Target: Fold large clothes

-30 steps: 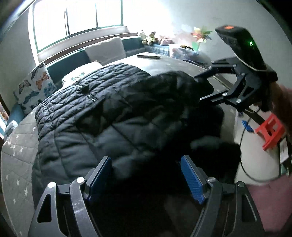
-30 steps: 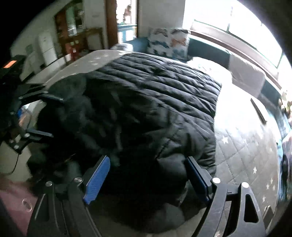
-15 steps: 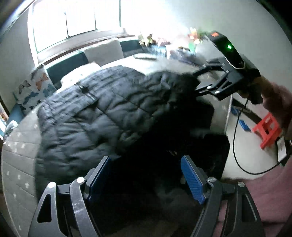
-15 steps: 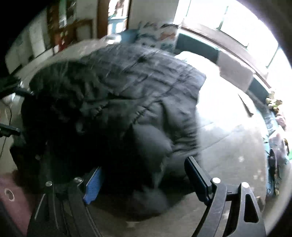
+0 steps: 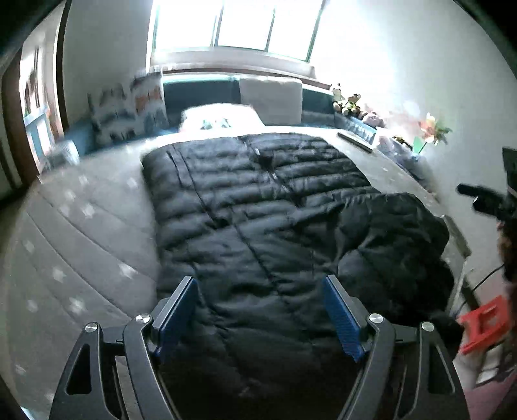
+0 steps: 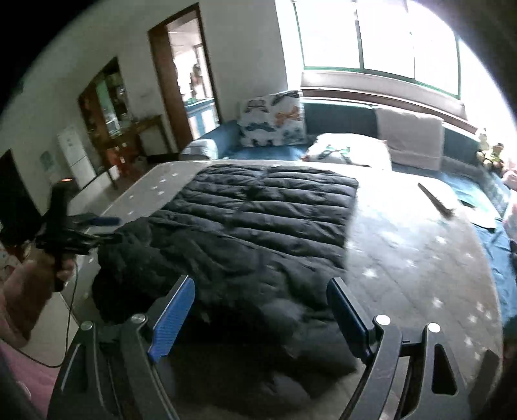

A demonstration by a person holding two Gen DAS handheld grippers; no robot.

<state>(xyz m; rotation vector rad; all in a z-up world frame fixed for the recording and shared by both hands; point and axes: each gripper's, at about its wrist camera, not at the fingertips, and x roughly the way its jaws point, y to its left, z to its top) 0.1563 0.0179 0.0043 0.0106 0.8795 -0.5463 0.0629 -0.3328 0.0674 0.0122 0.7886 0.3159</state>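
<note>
Now left gripper (image 5: 260, 311) angled down, blue pads apart, empty, above black quilted puffer coat (image 5: 258, 206). Right gripper (image 6: 260, 315) likewise apart, empty. Coat spread on grey star-print bed (image 6: 420, 258); window (image 5: 239, 22) at 12 o'clock.

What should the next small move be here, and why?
Probably bring the left tongs down onto the near hem of the black quilted coat and close. Both tongs stand open with nothing gripped, the right tongs likewise above the coat's near edge. The coat lies lengthwise on the grey starred bedspread, with one side bunched and overhanging the bed edge.
</note>
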